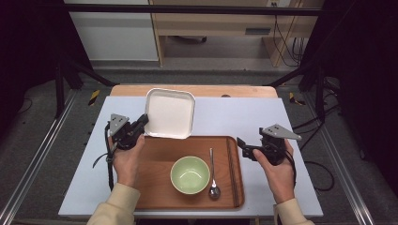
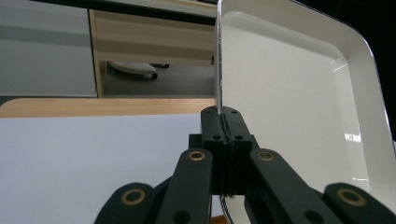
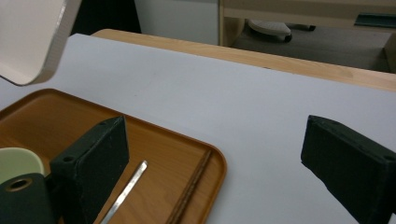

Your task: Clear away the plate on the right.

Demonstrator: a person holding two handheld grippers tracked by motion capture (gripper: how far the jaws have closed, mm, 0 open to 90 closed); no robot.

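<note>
White square plate [image 1: 169,112], pinched by its rim in the closed jaws of the left gripper [image 1: 141,123], hung tilted just beyond the wooden tray [image 1: 159,154] (probably bound for it), while the right gripper [image 1: 245,145] waited beside the tray's edge, jaws wide and empty.

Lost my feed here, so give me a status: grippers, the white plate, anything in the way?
Left gripper shut on white plate rim, plate lifted. Right gripper open, empty, beside wooden tray. Bowl, spoon, chopsticks on tray; nothing blocking.
</note>
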